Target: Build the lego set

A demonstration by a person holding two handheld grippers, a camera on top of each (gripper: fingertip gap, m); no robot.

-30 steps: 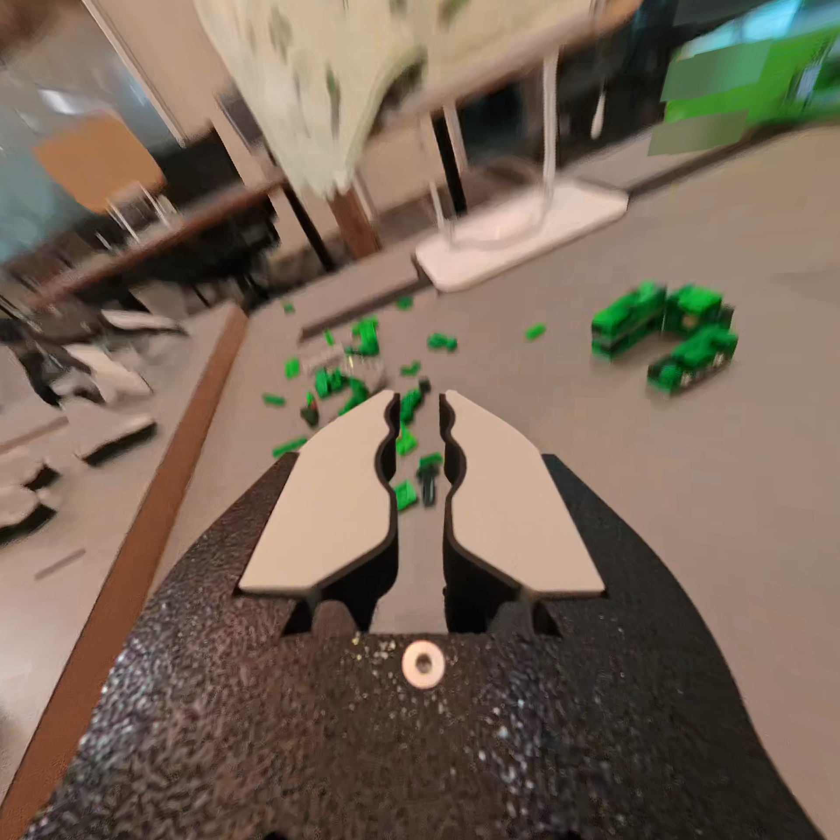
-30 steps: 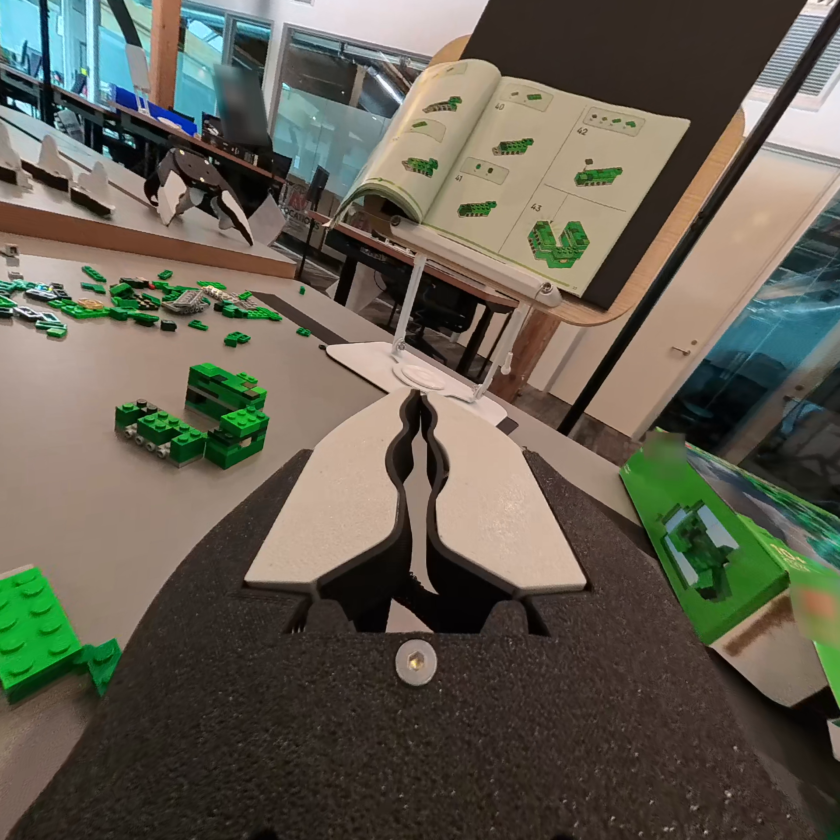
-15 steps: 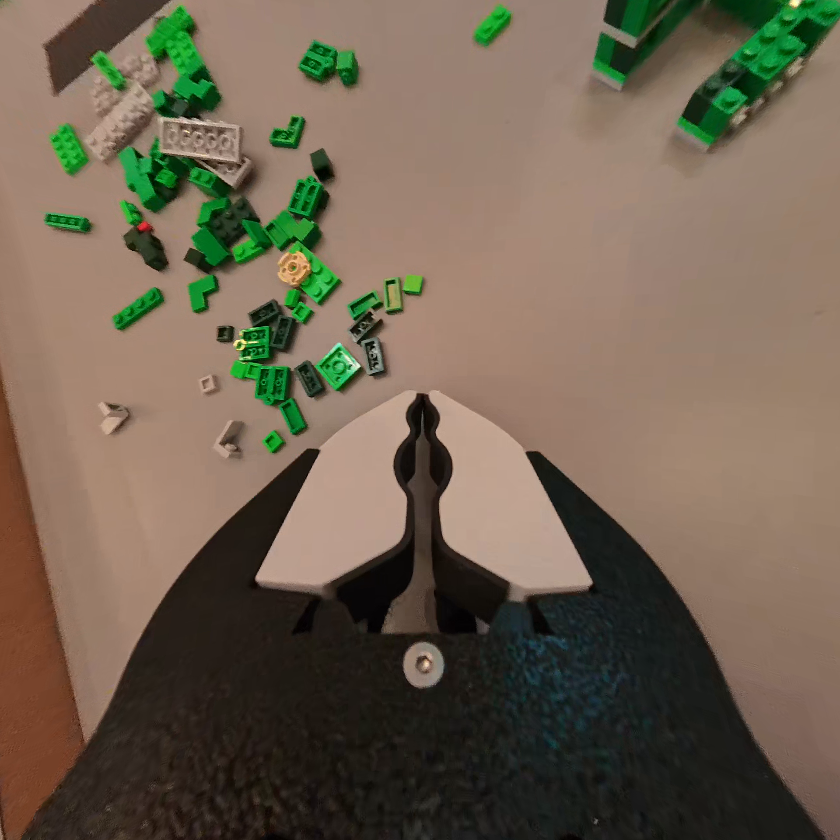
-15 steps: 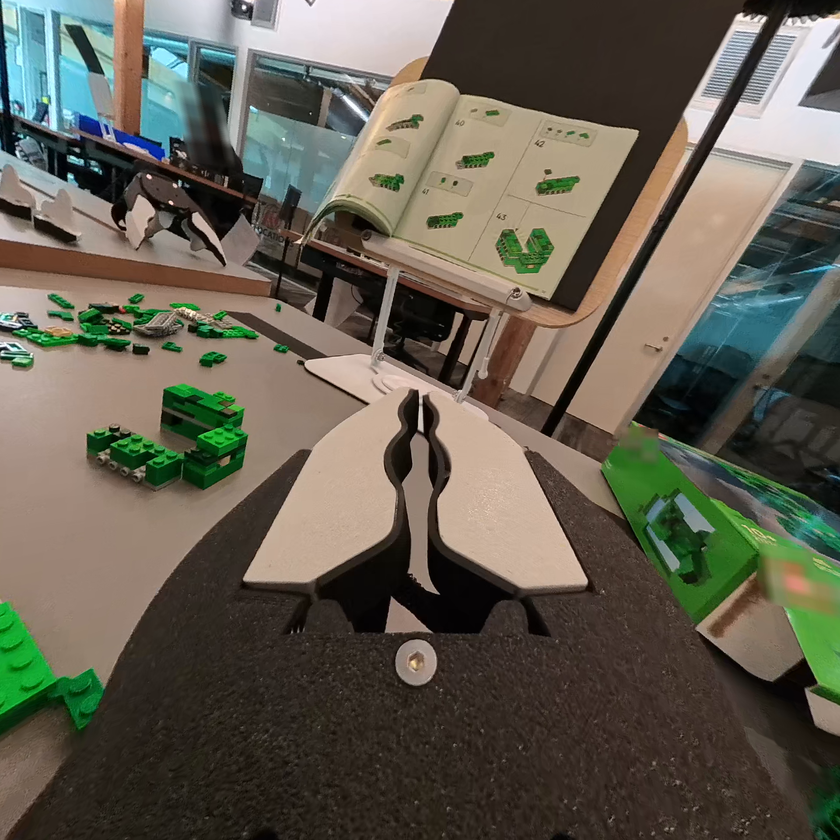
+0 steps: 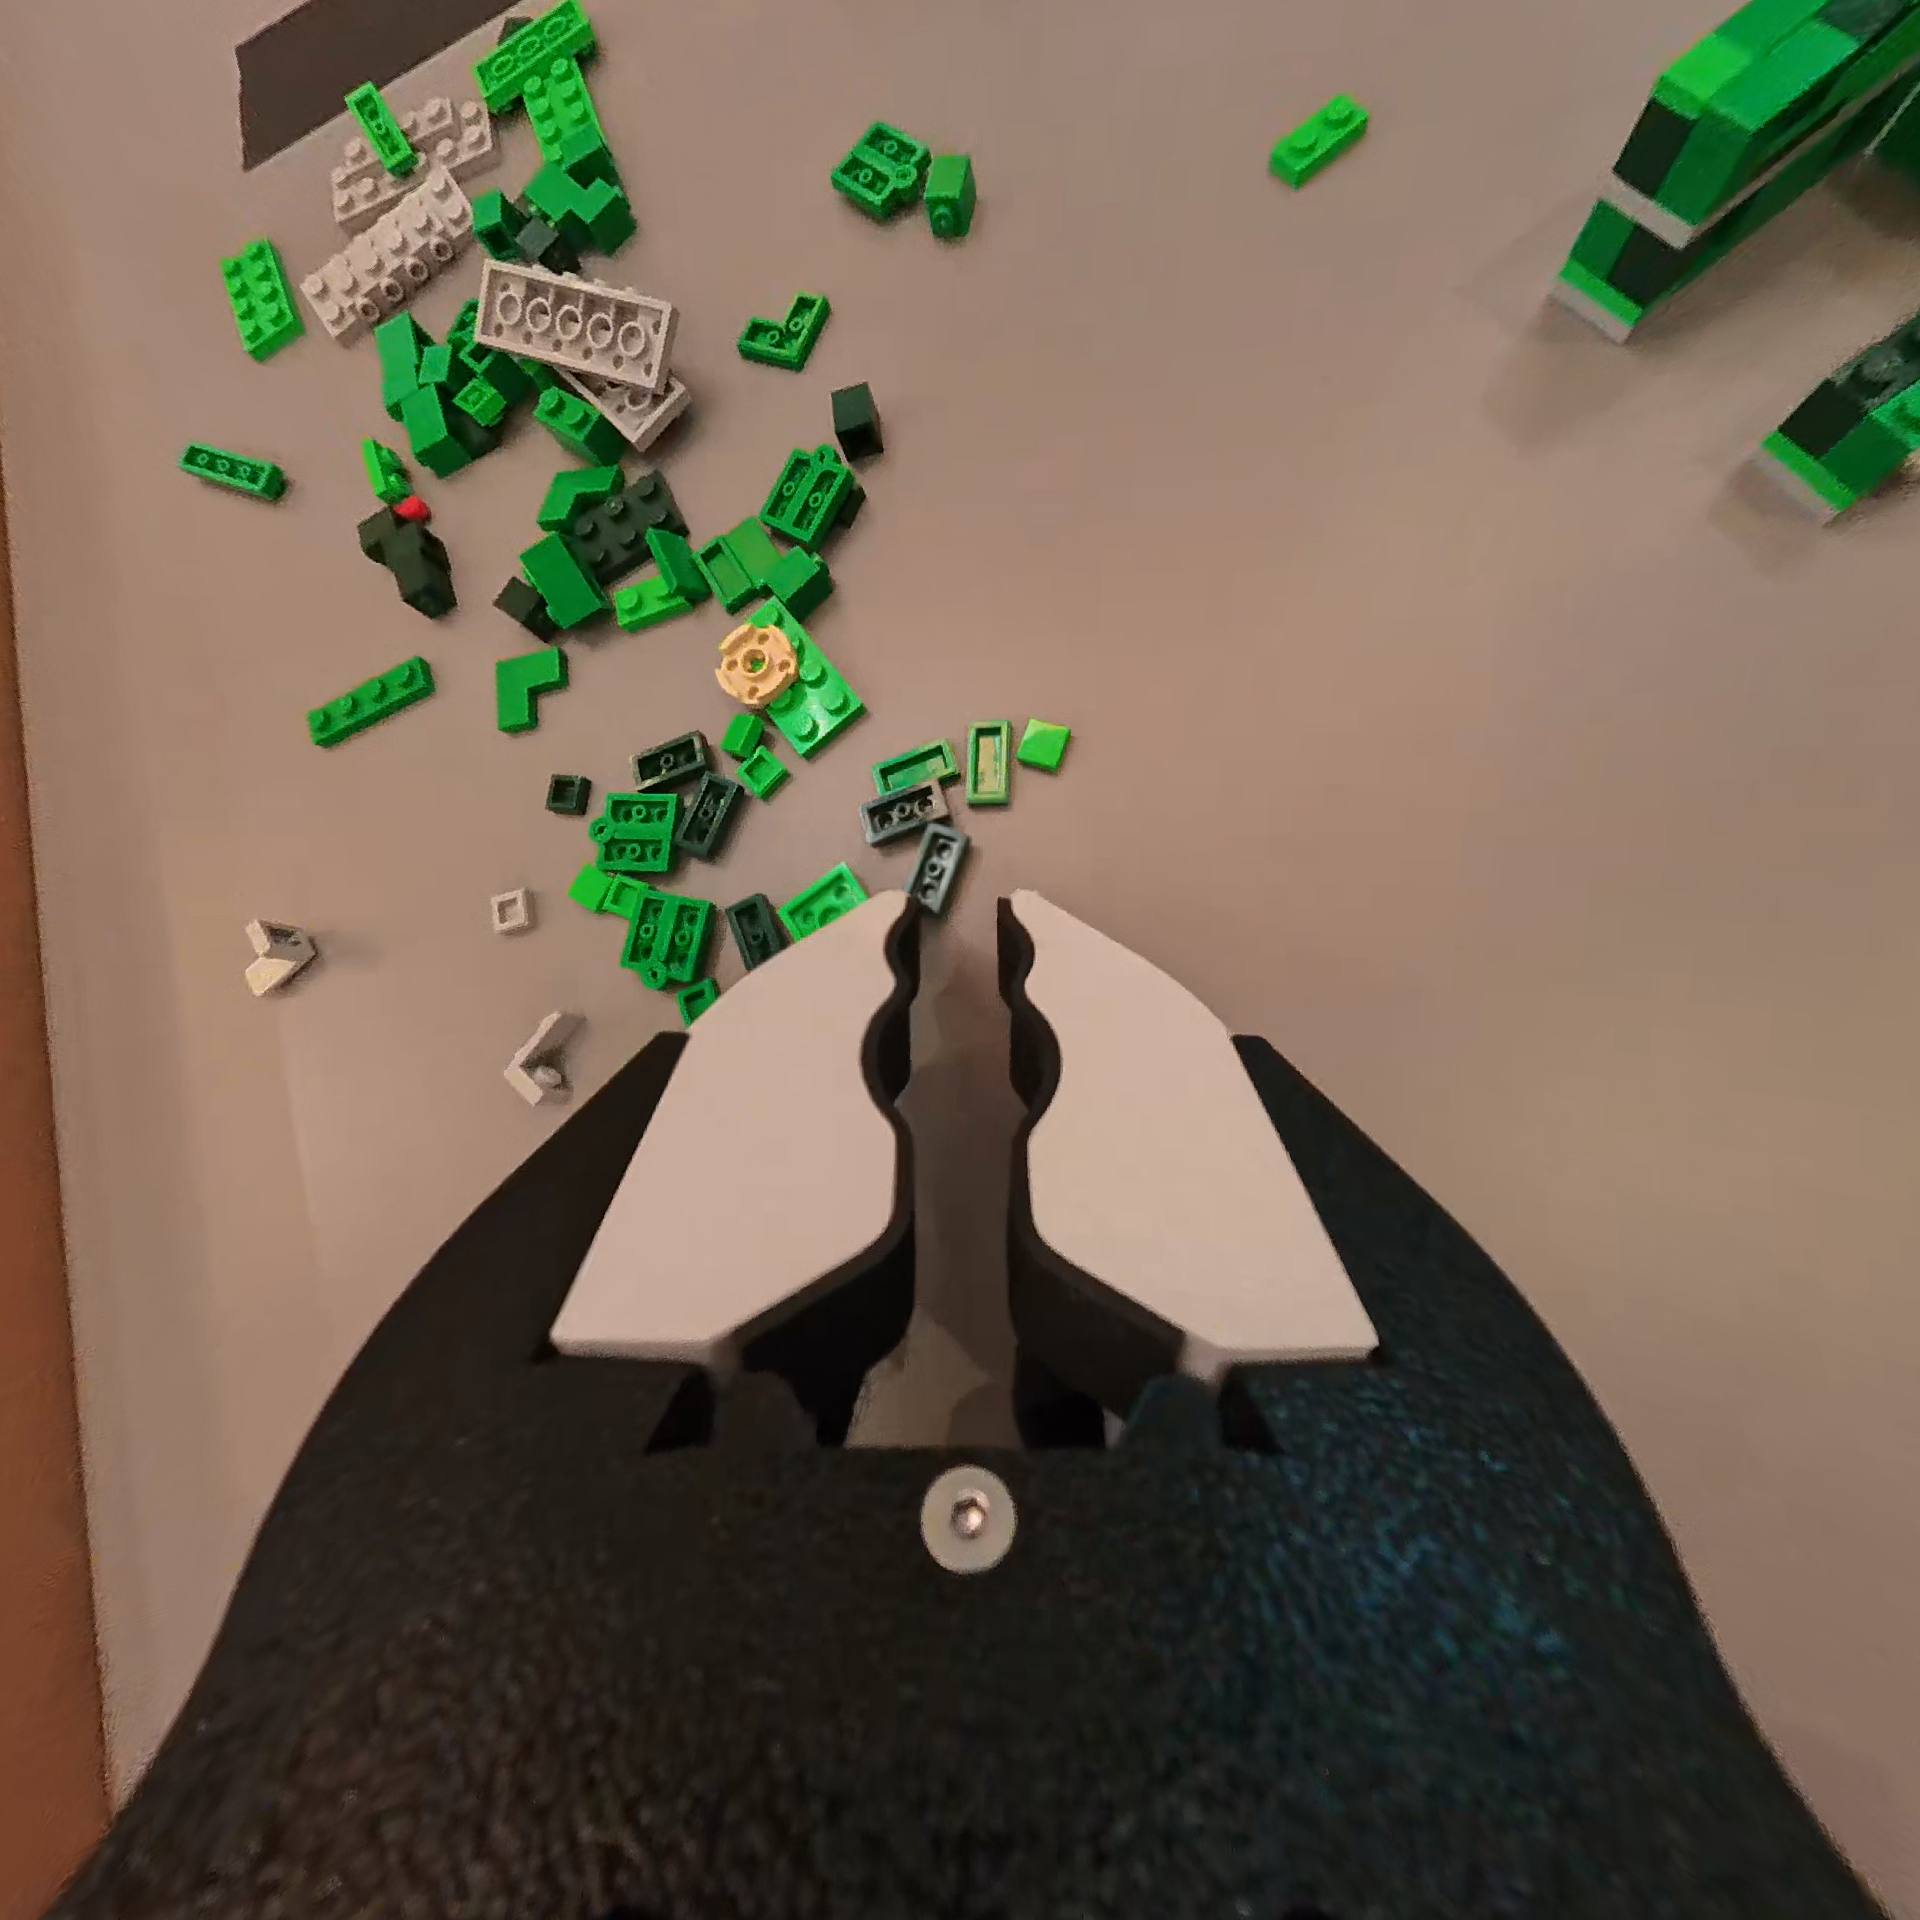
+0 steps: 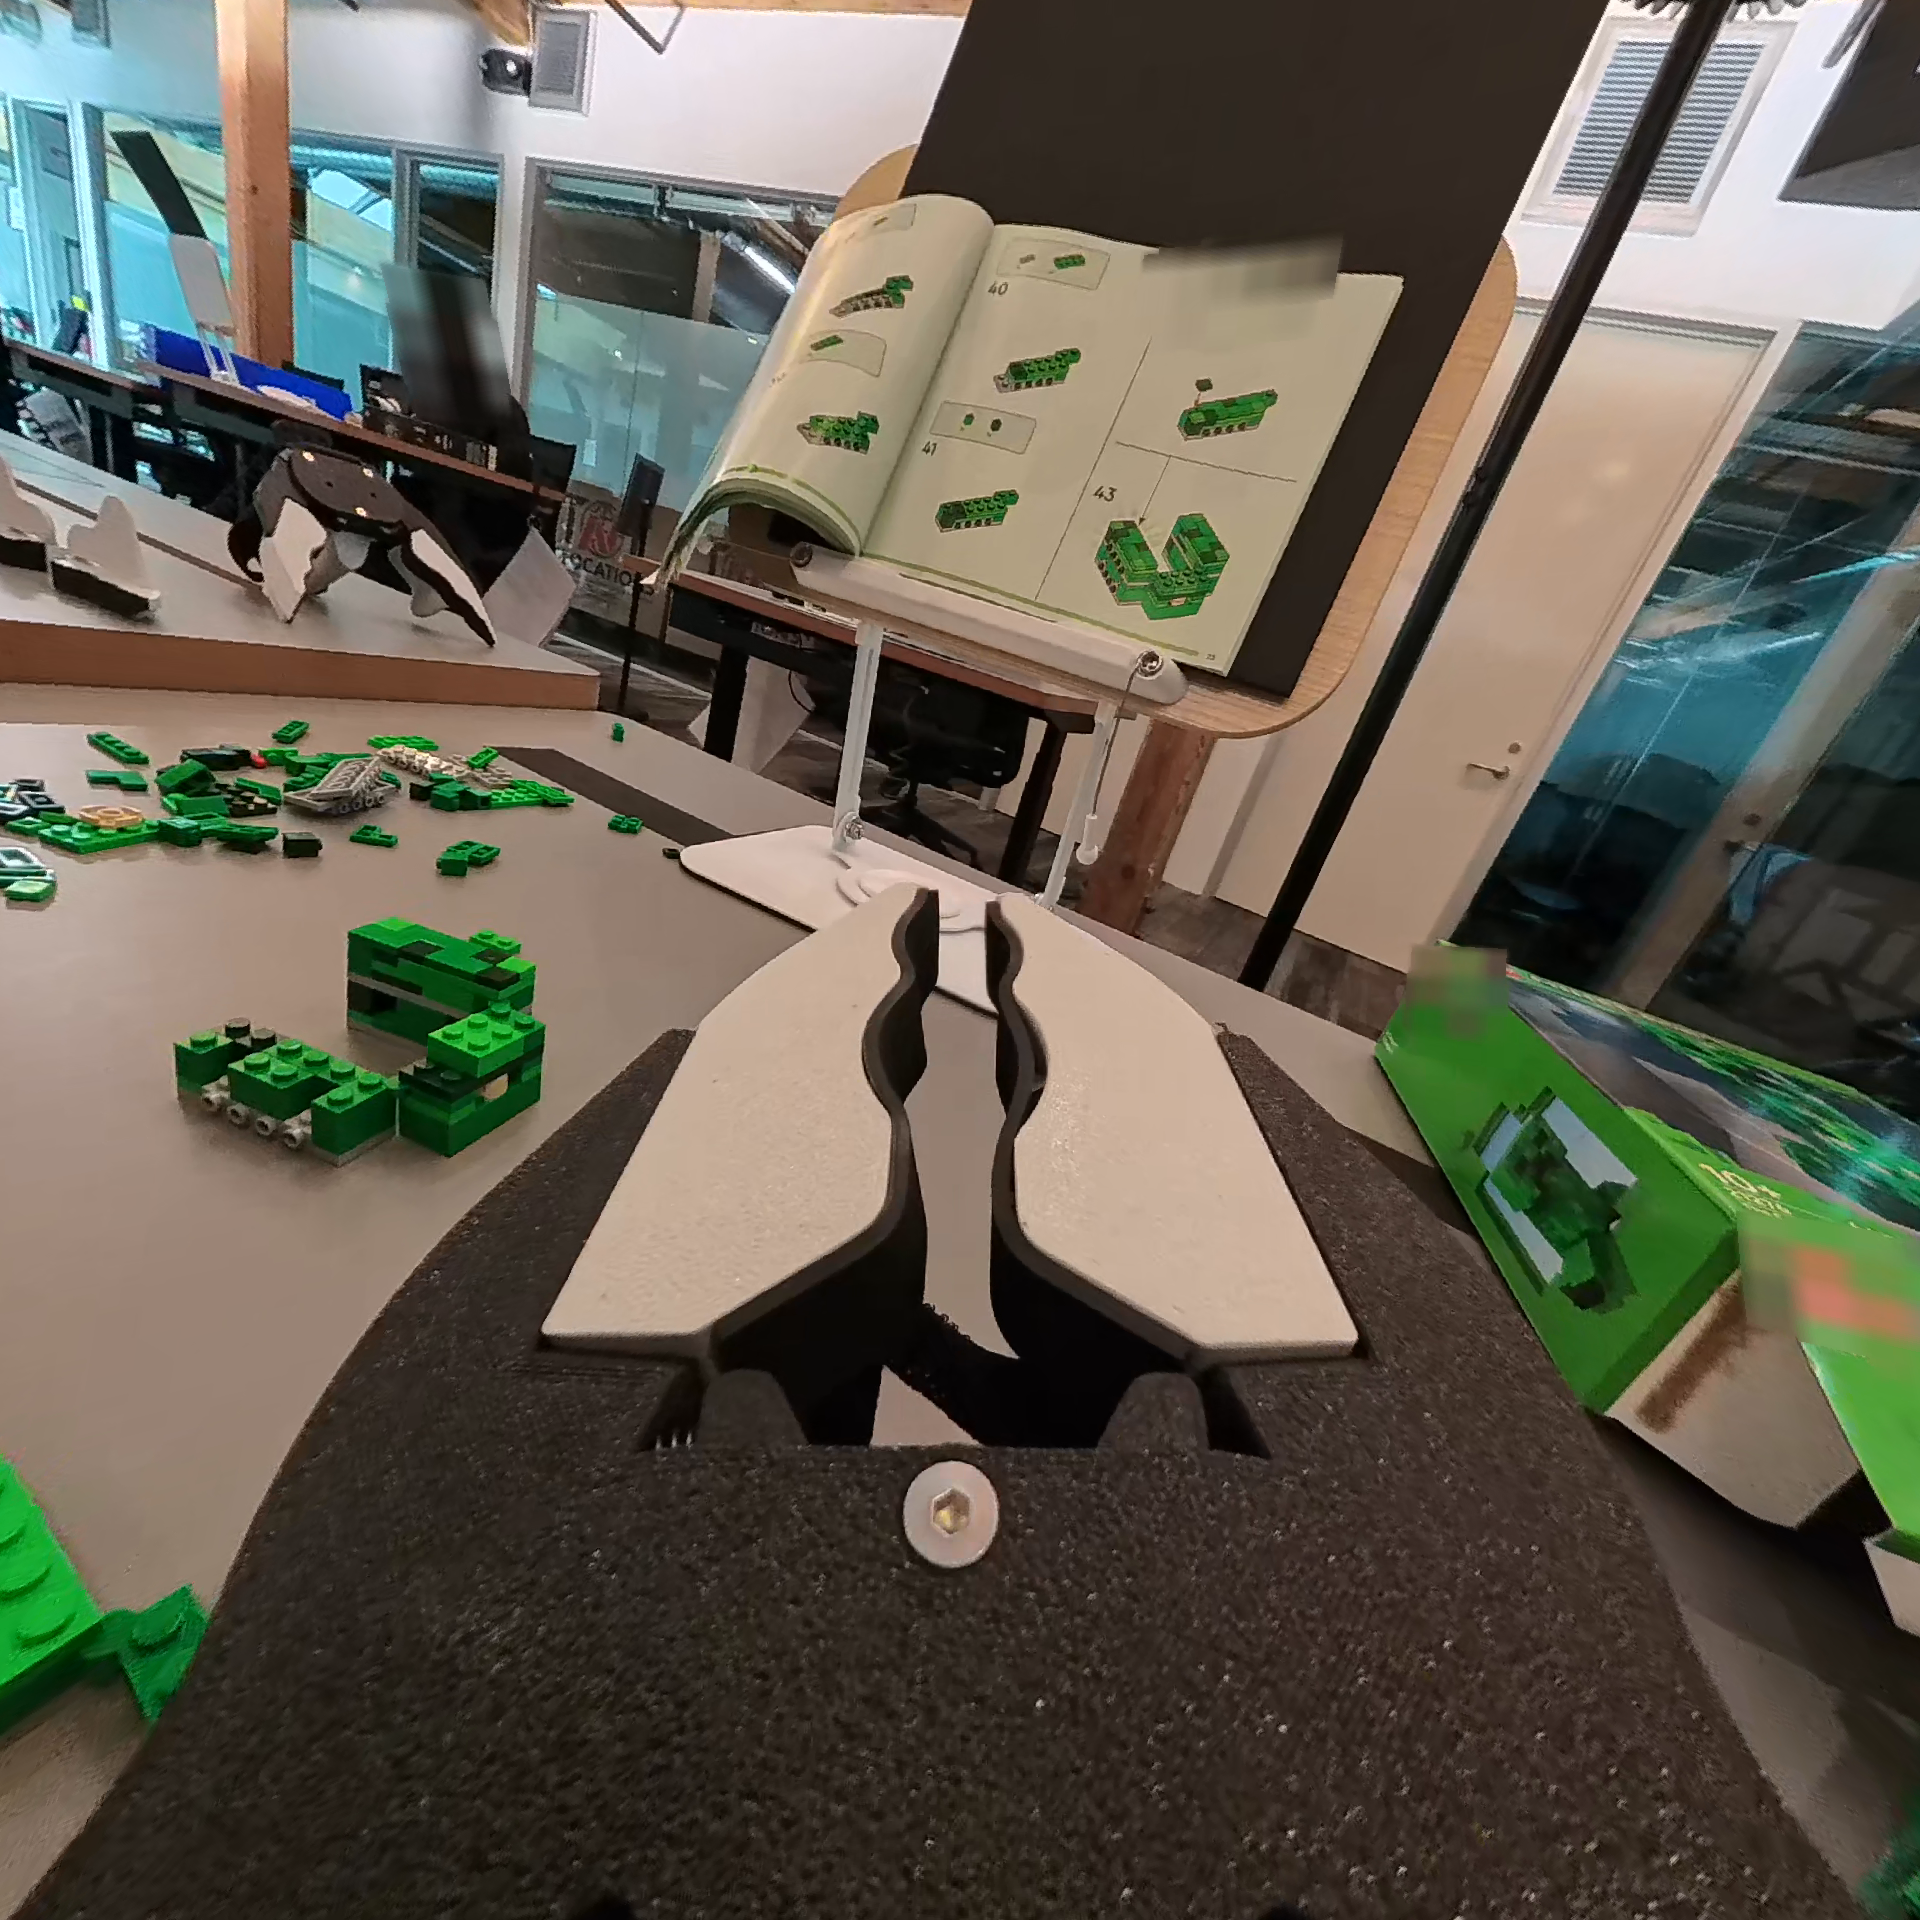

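Loose bricks (image 5: 665, 582) near table (image 5: 1351, 935) left edge; right side bare.

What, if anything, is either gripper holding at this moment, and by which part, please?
Nothing is held. The left gripper hovers with jaws apart just short of a dark green plate in the loose pile; the right gripper is empty too, jaws slightly apart.

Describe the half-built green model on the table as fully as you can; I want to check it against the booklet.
The half-built model is a U-shaped block of plastic bricks, mostly bright green with dark green and black patches and a thin grey layer at the bottom. One arm stands taller and stepped; the lower arm has small grey round pieces along its outer side. It sits flat on the grey table, apart from the loose bricks behind it. Neither gripper touches it.
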